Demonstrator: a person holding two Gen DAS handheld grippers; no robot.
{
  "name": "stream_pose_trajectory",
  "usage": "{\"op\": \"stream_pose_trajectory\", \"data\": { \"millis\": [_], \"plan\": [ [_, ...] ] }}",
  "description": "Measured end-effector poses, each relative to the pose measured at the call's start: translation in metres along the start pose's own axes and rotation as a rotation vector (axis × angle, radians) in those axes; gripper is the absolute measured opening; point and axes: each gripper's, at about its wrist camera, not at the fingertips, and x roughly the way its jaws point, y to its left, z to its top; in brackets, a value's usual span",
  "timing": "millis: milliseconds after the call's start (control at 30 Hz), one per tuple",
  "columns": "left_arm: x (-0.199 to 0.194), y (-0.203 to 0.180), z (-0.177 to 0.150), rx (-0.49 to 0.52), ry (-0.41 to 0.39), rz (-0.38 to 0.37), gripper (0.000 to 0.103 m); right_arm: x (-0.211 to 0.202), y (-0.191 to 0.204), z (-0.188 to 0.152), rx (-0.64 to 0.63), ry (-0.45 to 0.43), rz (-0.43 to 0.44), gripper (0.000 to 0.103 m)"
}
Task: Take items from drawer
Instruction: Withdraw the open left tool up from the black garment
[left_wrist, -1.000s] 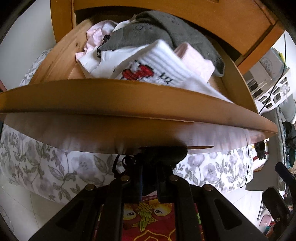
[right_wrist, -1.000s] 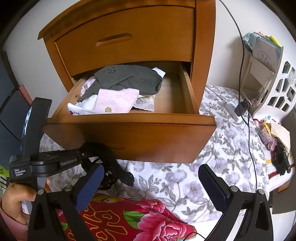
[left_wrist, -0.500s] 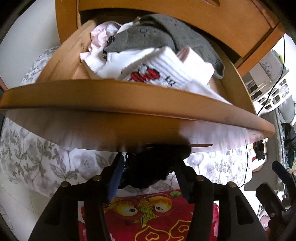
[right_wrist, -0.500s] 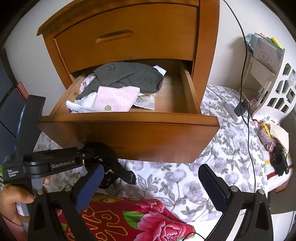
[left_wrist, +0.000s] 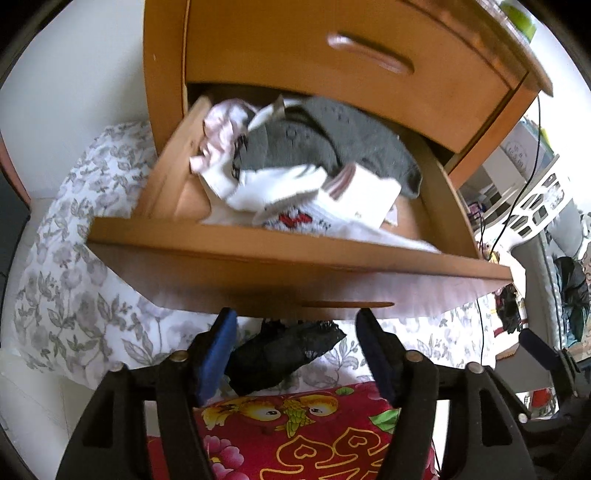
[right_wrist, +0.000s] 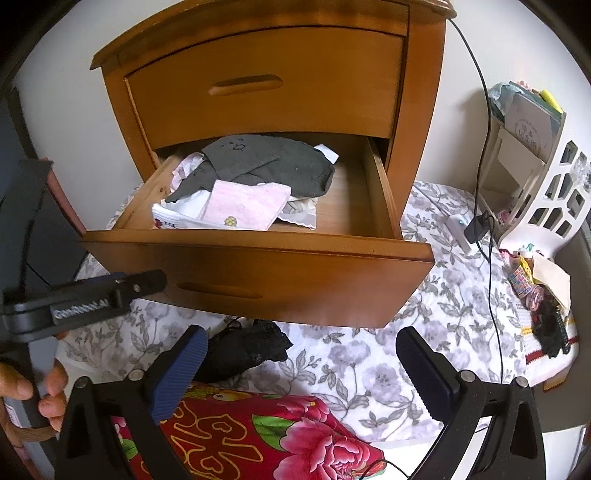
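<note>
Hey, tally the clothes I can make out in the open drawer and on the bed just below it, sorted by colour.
Grey: 1, the grey garment on top of the pile.
Pink: 2, the pink folded cloth and the pink ruffled piece.
White: 1, the white sock with red print.
Black: 1, the black lace piece on the bed.
Total: 5 that I can tell apart.

Black tongs (right_wrist: 295, 373), blue ribbed pads (right_wrist: 177, 373), silver screws, white lettering.

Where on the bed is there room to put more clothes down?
Bare floral sheet lies between the black lace garment and the white charger. It's crowded by the red flowered quilt and inside the drawer, except its right side.
</note>
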Motion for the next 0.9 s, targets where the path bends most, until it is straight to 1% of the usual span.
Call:
{"op": "stream_pose_trajectory", "data": {
  "millis": [67, 167, 233, 300, 367, 567, 667, 800, 900],
  "plan": [
    [-0.009, -0.001, 0.002, 0.002, -0.031, 0.003, 0.089, -0.001, 0.001, 0.000, -0.003, -0.004, 0.003, 0.103],
    [-0.022, -0.001, 0.005, 0.009, -0.087, 0.012, 0.089, -0.003, 0.002, 0.001, -0.005, -0.011, 0.006, 0.103],
    [-0.030, 0.000, 0.006, 0.013, -0.120, 0.017, 0.092, -0.005, 0.002, 0.002, -0.005, -0.016, 0.007, 0.103],
    [-0.036, 0.001, 0.008, 0.015, -0.151, 0.018, 0.097, -0.006, 0.001, 0.003, -0.003, -0.023, 0.010, 0.103],
    [-0.042, 0.004, 0.009, 0.015, -0.181, 0.019, 0.100, -0.007, 0.001, 0.005, 0.000, -0.034, 0.012, 0.103],
    [-0.057, 0.012, 0.013, 0.005, -0.254, 0.034, 0.100, -0.012, -0.001, 0.015, 0.014, -0.081, 0.032, 0.103],
    [-0.061, 0.018, 0.015, -0.017, -0.284, 0.041, 0.100, -0.015, 0.000, 0.024, 0.002, -0.101, 0.037, 0.103],
    [-0.066, 0.027, 0.016, -0.044, -0.319, 0.042, 0.100, -0.021, 0.001, 0.041, -0.005, -0.147, 0.076, 0.103],
    [-0.069, 0.034, 0.016, -0.054, -0.335, 0.035, 0.100, -0.024, 0.008, 0.057, -0.062, -0.194, 0.065, 0.103]
  ]
}}
